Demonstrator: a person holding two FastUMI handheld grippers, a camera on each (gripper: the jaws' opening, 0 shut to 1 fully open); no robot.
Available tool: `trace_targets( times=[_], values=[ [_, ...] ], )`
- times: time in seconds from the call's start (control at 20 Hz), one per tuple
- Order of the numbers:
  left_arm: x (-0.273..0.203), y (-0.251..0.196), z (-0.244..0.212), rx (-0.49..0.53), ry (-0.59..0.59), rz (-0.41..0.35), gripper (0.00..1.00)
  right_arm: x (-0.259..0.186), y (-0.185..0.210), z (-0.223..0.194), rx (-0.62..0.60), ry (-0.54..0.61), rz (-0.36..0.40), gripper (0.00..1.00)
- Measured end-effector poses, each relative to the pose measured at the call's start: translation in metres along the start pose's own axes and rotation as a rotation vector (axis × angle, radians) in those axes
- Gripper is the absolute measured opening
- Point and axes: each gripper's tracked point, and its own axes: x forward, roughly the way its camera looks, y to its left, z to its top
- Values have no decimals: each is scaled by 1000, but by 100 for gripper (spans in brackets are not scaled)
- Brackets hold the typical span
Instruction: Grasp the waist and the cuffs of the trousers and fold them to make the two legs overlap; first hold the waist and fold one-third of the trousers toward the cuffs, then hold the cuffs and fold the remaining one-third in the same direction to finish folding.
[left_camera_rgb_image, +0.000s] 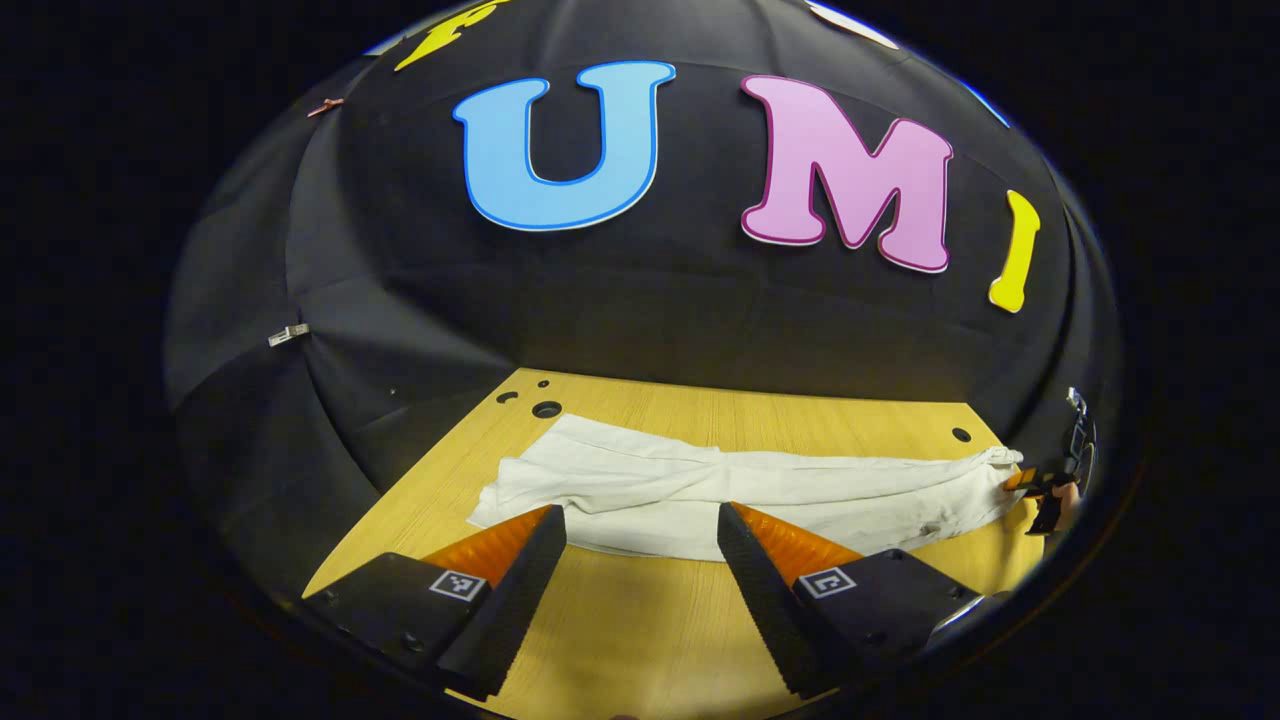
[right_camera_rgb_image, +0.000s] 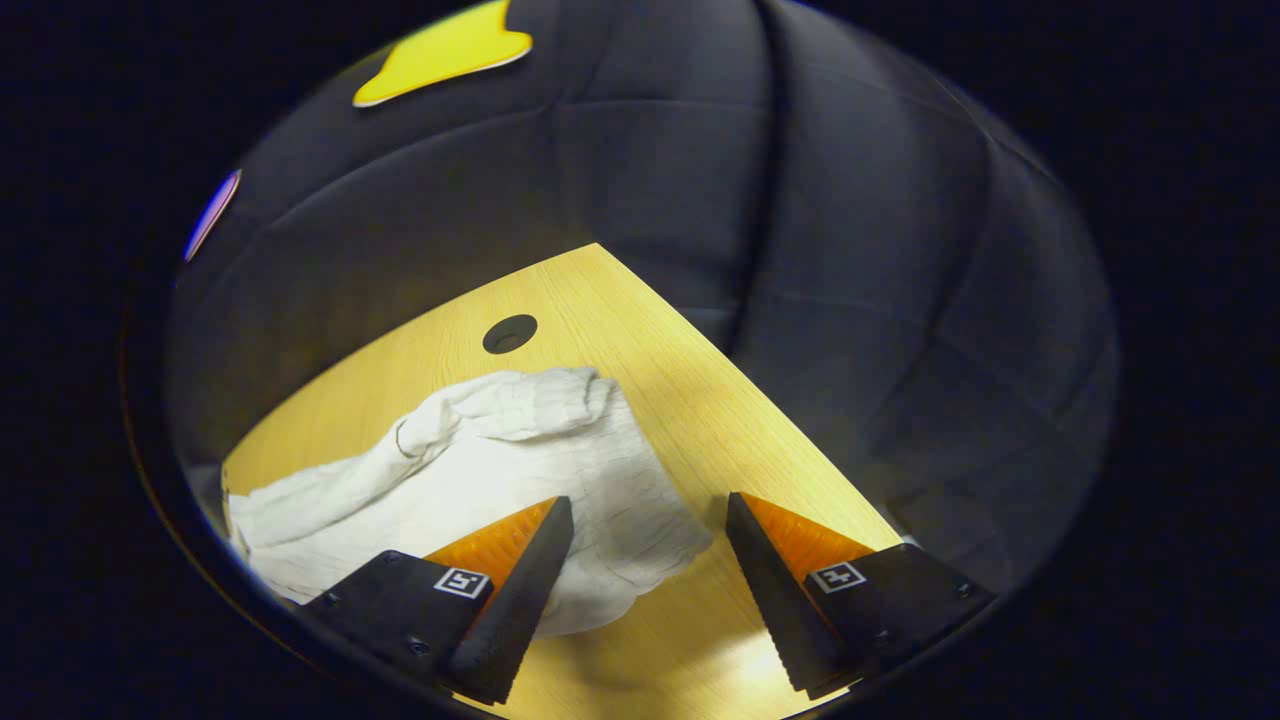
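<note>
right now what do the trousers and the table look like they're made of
Trousers: soft woven cloth, probably cotton or linen, matte off-white; it creases and bunches at the end seen in the right gripper view.
Table: wood-look board, likely laminate, pale with straight grain lines, a slight sheen, and round drilled holes.

Left gripper (left_camera_rgb_image: 640, 530), right gripper (right_camera_rgb_image: 648, 525): wedge-shaped serrated fingers (left_camera_rgb_image: 755, 575); square coded markers; screws on mounts.

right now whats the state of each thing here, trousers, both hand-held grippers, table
trousers: white, laid out long across the table, rumpled, not yet folded in thirds
left hand-held gripper: open, nothing between its fingers, near the trousers' front edge
right hand-held gripper: open, holding nothing, at a bunched end of the trousers
table: wooden top with round holes, bearing the trousers
</note>
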Motion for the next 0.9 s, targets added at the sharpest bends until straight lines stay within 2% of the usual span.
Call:
trace_targets(
  times=[0.1, 0.15, 0.2, 0.25, 0.3, 0.35, 0.4, 0.45, 0.5, 0.6, 0.7, 0.9],
  values=[
    [-4, -8, 2, 7, 2, -17, 98, 0, 6, -3, -36, -25, -17, 99],
    [-5, -12, 2, 11, 6, -29, 98, 0, 9, -2, -14, -32, -36, 94],
    [-7, -18, 0, 9, 16, -41, 98, 0, 12, -4, -2, -29, -42, 81],
    [-10, -22, 1, 1, 23, -52, 98, -1, 14, -5, 4, -18, -36, 79],
    [-14, -24, 1, -10, 24, -62, 97, -2, 16, -5, 11, -11, -37, 65],
    [-17, -25, 4, -21, 21, -66, 97, -2, 17, -7, 17, -5, -33, 61],
    [-20, -24, 6, -28, 14, -68, 97, -3, 19, -5, 17, -9, -31, 50],
    [-22, -22, 7, -35, 8, -69, 98, -3, 20, -4, 24, -12, -38, 50],
    [-24, -20, 7, -40, 7, -70, 98, 1, 22, -3, 21, -23, -40, 31],
    [-24, -15, 3, -53, 19, -73, 98, -3, 24, -4, -6, -18, -39, 21],
    [-21, -8, 2, -64, 29, -77, 96, -12, 26, 7, -30, -25, -29, 20],
    [-18, 3, 2, -40, 34, -99, 95, -51, 44, 55, -86, -121, 1, 19]
  ],
)
